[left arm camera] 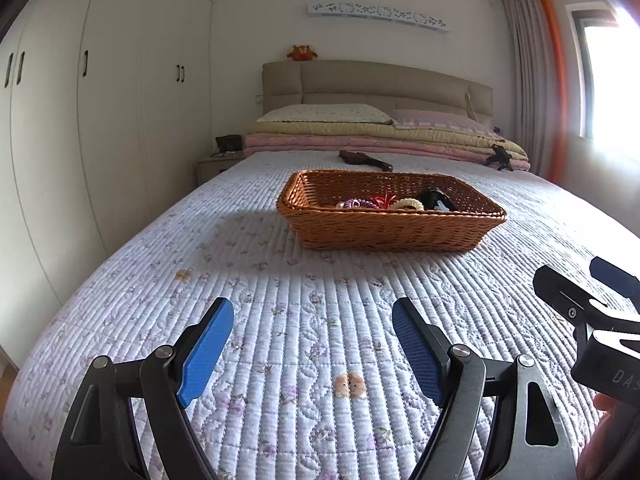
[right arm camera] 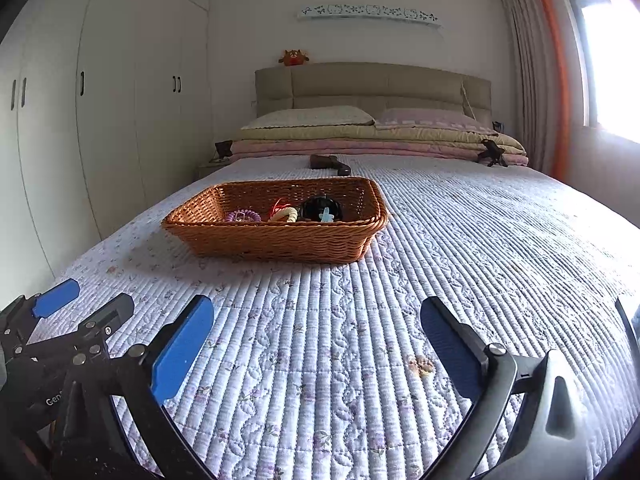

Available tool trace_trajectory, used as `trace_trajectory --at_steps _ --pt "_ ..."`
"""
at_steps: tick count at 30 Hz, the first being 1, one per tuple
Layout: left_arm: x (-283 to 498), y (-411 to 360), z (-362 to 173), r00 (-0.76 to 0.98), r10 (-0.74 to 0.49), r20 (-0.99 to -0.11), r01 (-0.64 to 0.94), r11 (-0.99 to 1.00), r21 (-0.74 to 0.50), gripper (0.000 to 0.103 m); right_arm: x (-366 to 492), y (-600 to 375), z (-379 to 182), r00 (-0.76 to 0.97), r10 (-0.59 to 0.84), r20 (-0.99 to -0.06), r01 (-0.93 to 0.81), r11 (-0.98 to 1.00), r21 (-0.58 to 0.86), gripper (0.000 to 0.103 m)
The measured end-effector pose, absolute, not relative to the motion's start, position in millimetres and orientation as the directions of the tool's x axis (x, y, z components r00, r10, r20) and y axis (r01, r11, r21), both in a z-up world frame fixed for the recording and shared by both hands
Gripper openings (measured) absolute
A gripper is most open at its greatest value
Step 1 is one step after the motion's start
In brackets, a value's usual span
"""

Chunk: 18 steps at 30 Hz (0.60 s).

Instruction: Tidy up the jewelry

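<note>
I have my left gripper and right gripper both spread wide with nothing between the blue pads, hovering low over a quilted lilac bedspread stitched in ribs and small flowers. The wicker basket sits on the bed well ahead of both tools, ahead and slightly right for the left gripper, ahead and left for the right. In it lie a purple coil tie, a red piece, a cream ring and a black item. Only the right view shows the pale blue clip clearly; in the left view the rim hides most of it. Beyond lie a dark object, folded quilts, pillows, headboard, white wardrobes to the left and a curtained window to the right.
</note>
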<state>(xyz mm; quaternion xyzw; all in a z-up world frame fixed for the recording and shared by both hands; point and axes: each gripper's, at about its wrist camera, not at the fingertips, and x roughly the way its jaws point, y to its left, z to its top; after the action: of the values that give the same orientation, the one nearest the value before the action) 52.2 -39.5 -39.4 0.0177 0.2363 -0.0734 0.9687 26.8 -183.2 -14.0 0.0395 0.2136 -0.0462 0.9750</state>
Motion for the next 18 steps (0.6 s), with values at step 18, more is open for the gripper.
trace_trajectory --at_steps 18 --pt "55.6 -37.7 -41.2 0.863 -0.149 -0.483 0.155 0.988 -0.029 0.082 27.7 -186.9 -16.4 0.898 -0.069 -0.434 0.128 0.986 0.109 0.103"
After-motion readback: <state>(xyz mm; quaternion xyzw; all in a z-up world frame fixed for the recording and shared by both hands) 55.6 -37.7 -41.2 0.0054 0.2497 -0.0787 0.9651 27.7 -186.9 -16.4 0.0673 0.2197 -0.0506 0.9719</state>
